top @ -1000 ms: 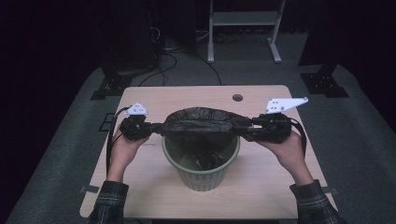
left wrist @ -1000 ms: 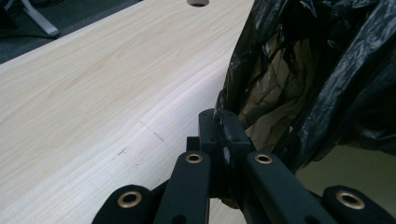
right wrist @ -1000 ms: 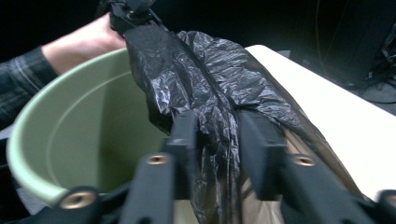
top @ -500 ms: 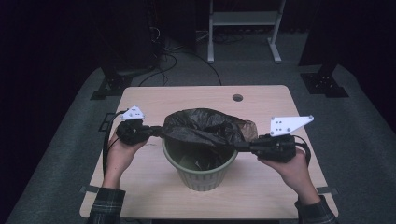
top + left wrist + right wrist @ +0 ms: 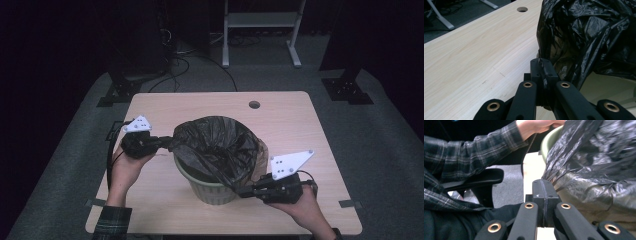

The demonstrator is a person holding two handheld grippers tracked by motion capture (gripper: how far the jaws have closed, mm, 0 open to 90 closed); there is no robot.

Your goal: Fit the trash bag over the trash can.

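bin: a pale green bin (image 5: 212,187) sits near the middle of the desk (image 5: 300,125), a bit toward the near edge. Not touched by either claw directly.

bag: a black trash bag (image 5: 220,145) is stuffed in the bin with its mouth bunched above the rim. Its far and left side rides high, and one stretch of the edge is pulled tight down toward the near right.

left claw: the left claw (image 5: 167,142) is pressed together on the left hem of the bag, just left of the bin. The left gripper view shows a twist of plastic (image 5: 544,67) caught between the pads.

right claw: the right claw (image 5: 245,191) is pinching the bag's near-right hem, low beside the bin wall. In the right gripper view the film (image 5: 554,178) runs taut off the closed tips.

step in hand: looks like stretching the bag mouth open so it folds over the bin's rim.

how to do it well: the person should probably keep both pinches firm and pull the right hem out and down past the lip, not just sideways, so it hooks under the rim.

watch out: the film looks thin and tight at the right tips, so a hard yank could tear it or tip the bin. The left side likely needs to hold steady as the anchor.

after that: the far edge looks unseated, so re-gripping there seems the next job.
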